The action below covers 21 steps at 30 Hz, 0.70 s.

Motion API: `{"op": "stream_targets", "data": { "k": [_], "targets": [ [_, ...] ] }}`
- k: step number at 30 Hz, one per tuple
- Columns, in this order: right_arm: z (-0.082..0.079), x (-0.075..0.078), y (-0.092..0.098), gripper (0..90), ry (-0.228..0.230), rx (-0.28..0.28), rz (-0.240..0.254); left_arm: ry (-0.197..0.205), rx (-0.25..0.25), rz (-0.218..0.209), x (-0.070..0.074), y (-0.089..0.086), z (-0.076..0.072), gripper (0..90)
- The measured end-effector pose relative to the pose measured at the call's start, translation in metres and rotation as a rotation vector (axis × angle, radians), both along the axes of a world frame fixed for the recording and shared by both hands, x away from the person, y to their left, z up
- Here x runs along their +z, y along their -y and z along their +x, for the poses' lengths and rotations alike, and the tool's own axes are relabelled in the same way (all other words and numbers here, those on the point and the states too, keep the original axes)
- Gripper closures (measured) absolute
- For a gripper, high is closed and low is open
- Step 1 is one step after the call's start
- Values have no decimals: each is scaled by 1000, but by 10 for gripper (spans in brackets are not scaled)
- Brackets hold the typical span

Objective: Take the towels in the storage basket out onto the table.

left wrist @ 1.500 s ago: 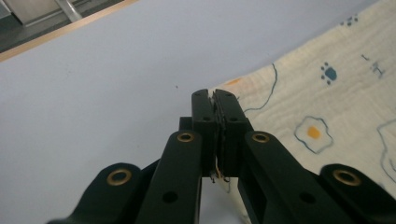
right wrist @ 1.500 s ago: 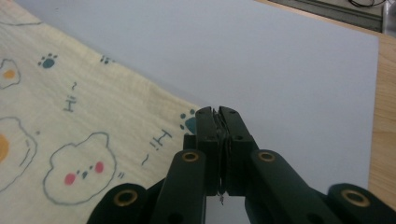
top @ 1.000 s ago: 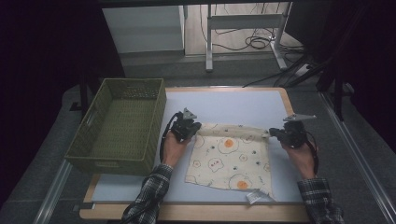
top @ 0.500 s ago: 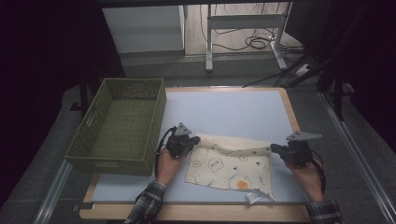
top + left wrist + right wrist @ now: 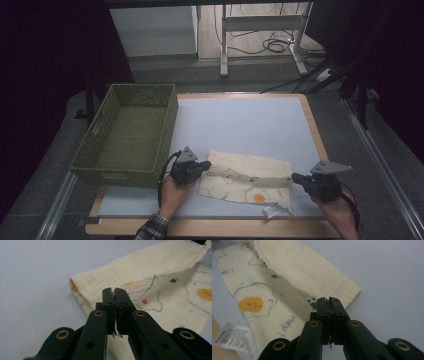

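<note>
Currently both grippers are pinching a cream cloth (image 5: 245,177) printed with fried-egg drawings, which lies on the pale blue mat (image 5: 240,125) near the front edge of the table. The left gripper (image 5: 206,164) has its jaws fully closed on the cloth's left corner; in the left gripper view (image 5: 115,293) a thin edge of fabric sits clamped between the two black pads. The right gripper (image 5: 294,176) is likewise closed tight on the cloth's right corner, and the right gripper view (image 5: 328,301) shows the fabric edge caught between its pads.

Cloth state: the far part is folded over toward the near side, so a doubled layer runs left to right between the two grippers, with the printed single layer showing nearer the person. An orange egg yolk print (image 5: 259,198) faces up on that nearer part. A white care label (image 5: 272,210) sticks out at the cloth's near right corner, over the mat's edge.

Left of the cloth, a green woven basket (image 5: 100,150) stands on the table, just beside the left gripper.
</note>
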State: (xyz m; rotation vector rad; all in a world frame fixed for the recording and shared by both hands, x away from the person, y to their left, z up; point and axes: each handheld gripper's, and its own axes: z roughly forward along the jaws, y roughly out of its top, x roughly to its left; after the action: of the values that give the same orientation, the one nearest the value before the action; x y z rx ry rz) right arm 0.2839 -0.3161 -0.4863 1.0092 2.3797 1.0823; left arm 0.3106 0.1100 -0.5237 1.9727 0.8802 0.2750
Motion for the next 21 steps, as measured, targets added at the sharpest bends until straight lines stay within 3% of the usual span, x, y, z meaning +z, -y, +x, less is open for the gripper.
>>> {"op": "stream_targets", "data": {
  "k": [14, 21],
  "targets": [
    [-33, -7, -4, 872, -19, 47, 18, 4, -10, -5, -2, -11, -32, 873],
    [-47, -14, -7, 869, -41, 70, 24, -11, -23, 28, -9, -12, -41, 866]
  ]
}}
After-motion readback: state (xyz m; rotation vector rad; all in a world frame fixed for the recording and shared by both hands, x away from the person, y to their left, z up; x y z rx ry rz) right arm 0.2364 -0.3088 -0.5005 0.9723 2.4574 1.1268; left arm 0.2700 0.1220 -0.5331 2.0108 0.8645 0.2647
